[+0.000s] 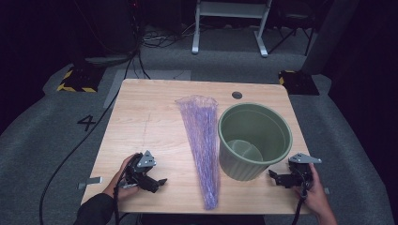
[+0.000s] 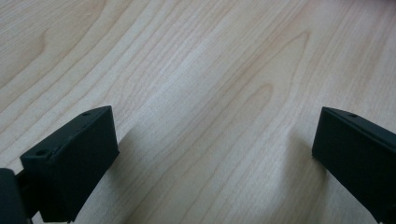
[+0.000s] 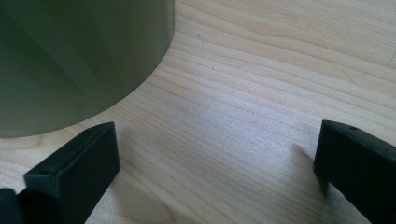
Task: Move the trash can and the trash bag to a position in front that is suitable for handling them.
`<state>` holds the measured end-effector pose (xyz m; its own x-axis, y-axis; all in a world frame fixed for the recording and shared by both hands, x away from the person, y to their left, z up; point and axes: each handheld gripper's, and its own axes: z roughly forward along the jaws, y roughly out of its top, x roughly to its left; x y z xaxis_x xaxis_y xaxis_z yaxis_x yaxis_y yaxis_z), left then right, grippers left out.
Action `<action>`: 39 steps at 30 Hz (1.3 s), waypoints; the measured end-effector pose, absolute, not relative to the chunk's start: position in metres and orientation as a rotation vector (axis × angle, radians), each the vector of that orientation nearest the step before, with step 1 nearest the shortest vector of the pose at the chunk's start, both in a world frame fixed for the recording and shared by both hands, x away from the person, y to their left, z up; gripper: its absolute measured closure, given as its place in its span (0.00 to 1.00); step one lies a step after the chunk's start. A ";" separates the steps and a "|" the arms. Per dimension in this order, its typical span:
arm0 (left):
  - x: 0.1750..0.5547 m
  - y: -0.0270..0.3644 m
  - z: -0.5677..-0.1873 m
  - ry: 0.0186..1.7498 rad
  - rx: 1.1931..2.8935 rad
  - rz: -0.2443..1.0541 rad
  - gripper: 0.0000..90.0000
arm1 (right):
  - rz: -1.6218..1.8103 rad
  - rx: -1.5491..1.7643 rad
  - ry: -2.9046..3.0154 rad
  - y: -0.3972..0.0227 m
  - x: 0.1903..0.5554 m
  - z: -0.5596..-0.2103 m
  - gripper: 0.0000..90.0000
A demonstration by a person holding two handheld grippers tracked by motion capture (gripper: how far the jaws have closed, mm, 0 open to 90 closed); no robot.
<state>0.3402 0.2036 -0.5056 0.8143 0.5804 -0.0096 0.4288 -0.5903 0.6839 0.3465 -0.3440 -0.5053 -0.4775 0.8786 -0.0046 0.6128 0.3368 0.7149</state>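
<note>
Nothing begun: both grippers, left (image 1: 157, 182) and right (image 1: 274, 176), rest wide open, empty. Purple net bag (image 1: 202, 140), seemingly mesh, lies beside green bin (image 1: 253, 140), untouched.

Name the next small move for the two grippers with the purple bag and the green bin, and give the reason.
Probably bring the left gripper across to the narrow near end of the purple mesh bag and close on it. Both grippers sit open with only bare table between their fingers; the bag lies flat between them, beside the empty green bin. The right gripper is already next to the bin's base.
</note>
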 end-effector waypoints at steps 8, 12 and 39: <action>0.340 0.206 -0.506 0.713 2.297 0.272 0.00 | 0.935 1.292 2.236 -0.344 0.346 -0.505 0.00; 0.338 0.208 -0.506 0.734 2.289 0.277 0.00 | 0.936 1.276 2.248 -0.344 0.348 -0.505 0.01; 0.337 0.210 -0.506 0.733 2.290 0.280 0.00 | 1.046 0.973 2.298 -0.302 0.341 -0.490 0.26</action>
<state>0.3367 0.2104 -0.5057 0.8159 0.5781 -0.0084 0.4258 -0.5908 0.6853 0.3412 -0.3018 -0.4898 -0.6597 0.7457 -0.0934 0.4192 0.4683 0.7778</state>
